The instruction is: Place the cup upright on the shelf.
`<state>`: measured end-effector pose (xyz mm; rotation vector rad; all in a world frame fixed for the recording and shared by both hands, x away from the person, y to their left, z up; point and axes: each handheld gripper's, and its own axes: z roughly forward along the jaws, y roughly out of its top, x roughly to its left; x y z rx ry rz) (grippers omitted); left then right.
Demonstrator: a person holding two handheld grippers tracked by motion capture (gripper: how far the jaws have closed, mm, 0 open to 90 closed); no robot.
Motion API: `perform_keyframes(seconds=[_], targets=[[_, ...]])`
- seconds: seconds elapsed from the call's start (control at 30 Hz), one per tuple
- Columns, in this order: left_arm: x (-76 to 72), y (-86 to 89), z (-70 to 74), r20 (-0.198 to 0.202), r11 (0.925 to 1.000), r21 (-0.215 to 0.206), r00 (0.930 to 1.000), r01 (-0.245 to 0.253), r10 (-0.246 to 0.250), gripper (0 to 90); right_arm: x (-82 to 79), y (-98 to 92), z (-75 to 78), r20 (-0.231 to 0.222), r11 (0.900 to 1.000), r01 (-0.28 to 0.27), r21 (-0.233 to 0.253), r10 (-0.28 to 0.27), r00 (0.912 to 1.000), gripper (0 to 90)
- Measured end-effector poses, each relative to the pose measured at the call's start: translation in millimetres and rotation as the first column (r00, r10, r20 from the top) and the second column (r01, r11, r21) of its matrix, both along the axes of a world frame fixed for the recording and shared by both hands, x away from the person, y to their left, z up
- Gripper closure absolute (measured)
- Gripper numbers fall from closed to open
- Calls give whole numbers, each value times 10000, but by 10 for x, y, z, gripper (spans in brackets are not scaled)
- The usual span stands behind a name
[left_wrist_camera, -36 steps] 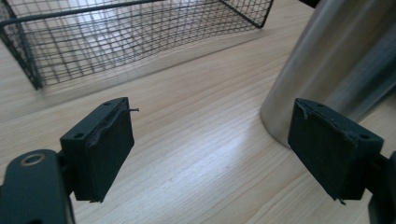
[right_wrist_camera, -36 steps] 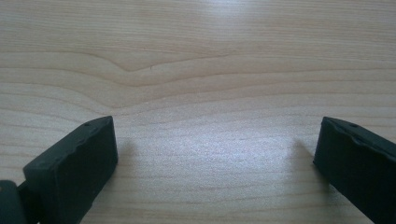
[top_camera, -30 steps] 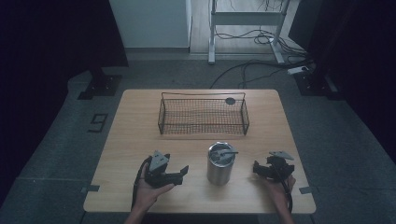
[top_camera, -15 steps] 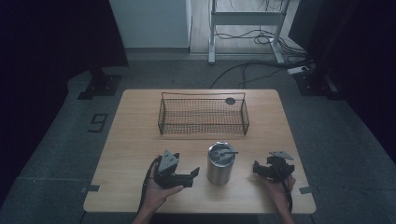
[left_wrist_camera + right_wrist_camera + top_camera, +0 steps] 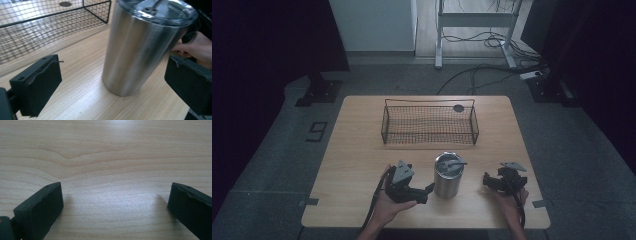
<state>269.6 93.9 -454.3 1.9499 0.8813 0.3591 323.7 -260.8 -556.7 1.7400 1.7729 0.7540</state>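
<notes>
Standing upright near the front edge of the pale wooden counter (image 5: 357, 150), a brushed stainless-steel tumbler with a clear lid (image 5: 447, 175) occupies the middle ground between both hands. Bare wood lies open to its left and right and in the strip between it and the black wire-mesh basket (image 5: 430, 125), which sits farther back, well apart from the tumbler. A small dark round disc (image 5: 458, 108) lies near the basket's far right corner; whether inside or just behind the wire cannot be told.

The left hand-held gripper (image 5: 424, 192), carrying a grey three-cornered plate, is held in the person's left hand (image 5: 387, 205) just beside the tumbler's left flank, pointing toward it. In the left gripper view its jaws stand wide apart, empty, with the tumbler (image 5: 140, 47) ahead between them and touching neither; basket mesh (image 5: 37, 30) fills the upper left, and the person's other hand (image 5: 195, 48) shows past the tumbler.

The right hand-held gripper (image 5: 488, 181) rests low over the counter to the tumbler's right, apart from it, held by the right hand (image 5: 509, 200) near the front right edge. The right gripper view shows its jaws spread wide over bare wood grain (image 5: 112, 157), grasping nothing.
</notes>
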Motion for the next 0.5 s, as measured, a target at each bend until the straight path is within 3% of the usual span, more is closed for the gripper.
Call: perform_keyframes(seconds=[0.5], targets=[[-44,-258,2,24,9982,158,9983,583,-583,2,0,-2,0,1,10000,-3,-12,3,10000,0]])
